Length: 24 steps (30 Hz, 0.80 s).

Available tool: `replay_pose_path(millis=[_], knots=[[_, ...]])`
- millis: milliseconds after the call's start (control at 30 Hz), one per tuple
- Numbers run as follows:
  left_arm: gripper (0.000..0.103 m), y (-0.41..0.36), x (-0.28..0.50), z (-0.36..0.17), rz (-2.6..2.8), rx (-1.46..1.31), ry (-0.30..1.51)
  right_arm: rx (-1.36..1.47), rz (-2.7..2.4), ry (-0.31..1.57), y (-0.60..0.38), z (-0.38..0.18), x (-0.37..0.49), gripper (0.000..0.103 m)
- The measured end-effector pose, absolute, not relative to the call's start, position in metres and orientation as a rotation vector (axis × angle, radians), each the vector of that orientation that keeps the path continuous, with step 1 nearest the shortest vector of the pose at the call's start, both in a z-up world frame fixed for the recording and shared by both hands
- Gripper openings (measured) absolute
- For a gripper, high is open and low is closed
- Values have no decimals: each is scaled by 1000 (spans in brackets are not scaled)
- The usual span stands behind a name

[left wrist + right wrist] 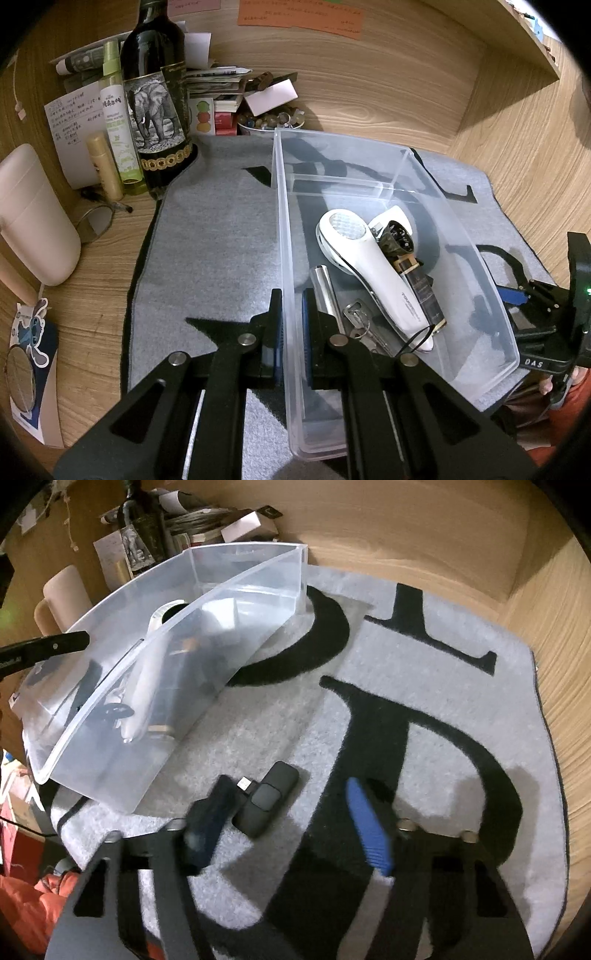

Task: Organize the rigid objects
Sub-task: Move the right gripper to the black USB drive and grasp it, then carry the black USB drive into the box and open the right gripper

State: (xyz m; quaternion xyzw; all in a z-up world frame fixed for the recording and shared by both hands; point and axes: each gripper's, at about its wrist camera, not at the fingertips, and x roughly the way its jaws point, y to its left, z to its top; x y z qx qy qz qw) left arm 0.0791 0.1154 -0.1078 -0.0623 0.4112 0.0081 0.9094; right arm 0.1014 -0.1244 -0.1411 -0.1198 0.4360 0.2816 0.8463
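Left wrist view: clear plastic bin lying on a grey mat, long axis running away from the camera toward the wooden back wall. Left gripper closed on the bin's near left wall, one blue-padded finger outside, the other inside, wall pinched between them. Inside the bin: white handheld device lying diagonally, round head toward the far end, handle toward the near right corner; a dark tube under it, a silver metal bar pointing away just beside the inner finger, a bunch of keys near the bar. Dark wine bottle with an elephant label upright at the mat's far left corner, green spray bottle touching its left side.

Right wrist view: bin at upper left, translucent, contents blurred through the wall. Small black dongle flat on the mat, well outside the bin, metal plug pointing toward the bin, long axis diagonal. Right gripper spread wide, holding nothing; dongle between the fingers, just beside the left one, apart from the blue-padded right finger
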Motion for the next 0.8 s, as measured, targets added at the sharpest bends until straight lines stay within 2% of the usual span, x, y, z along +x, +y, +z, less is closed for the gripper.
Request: replay_pose_path(millis=[33,67,400,800], knots=[[7,116,79,-108,17,-130,848,-253,591,916,-125,-140,101,33],[7,116,79,-108,16,-131,848,-245,589,915,-127,-139,101,32],[7,116,79,-108,17,-131,848,-221,581,878,-126,-126,106,32],[7,116,79,-108,17,-131,849,-209,620,692,-105,-65,106,32]])
